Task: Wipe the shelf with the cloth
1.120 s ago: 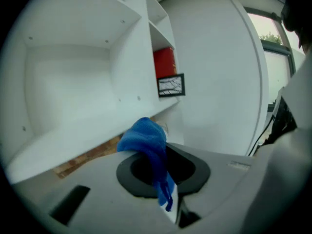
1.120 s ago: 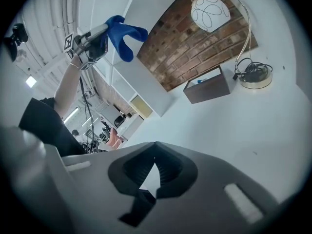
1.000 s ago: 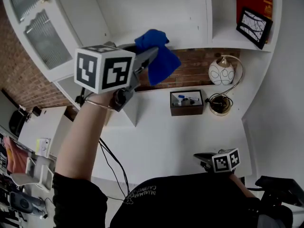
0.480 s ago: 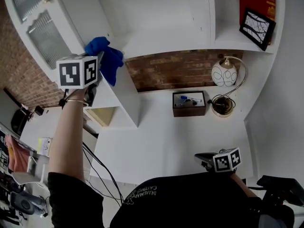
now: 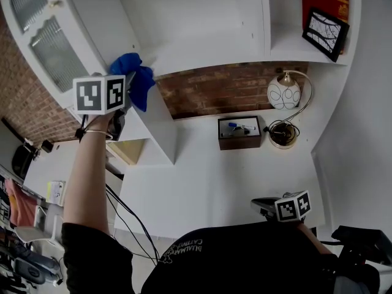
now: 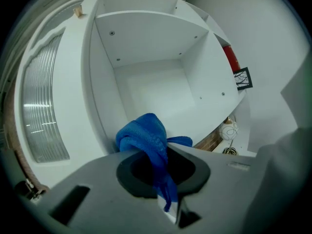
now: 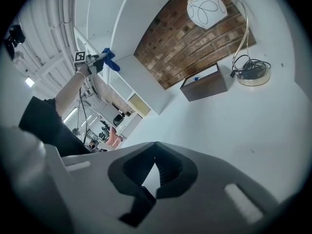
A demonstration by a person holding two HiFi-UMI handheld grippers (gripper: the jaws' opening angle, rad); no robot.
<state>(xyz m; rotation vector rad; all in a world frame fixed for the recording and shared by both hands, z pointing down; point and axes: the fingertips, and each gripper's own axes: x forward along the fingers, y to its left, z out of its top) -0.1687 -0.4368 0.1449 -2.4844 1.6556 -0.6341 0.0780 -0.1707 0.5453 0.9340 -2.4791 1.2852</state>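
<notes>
A blue cloth is bunched in my left gripper, which is shut on it. I hold it raised at the left front corner of the white shelf compartment. In the left gripper view the cloth bulges out past the jaws and a strip hangs down between them. It sits against the shelf's bottom board by the left side wall. My right gripper hangs low over the desk's near edge, shut with nothing in it; in its own view the right gripper has its jaws touching.
A white cabinet door with ribbed glass stands open left of the shelf. On the white desk are a brown box and a globe lamp with a coiled cable. A framed picture leans on the right shelf.
My left gripper has carried the cloth from the shelf's middle front to its left corner, and barely moved in the last half second. The right gripper has stayed still.
</notes>
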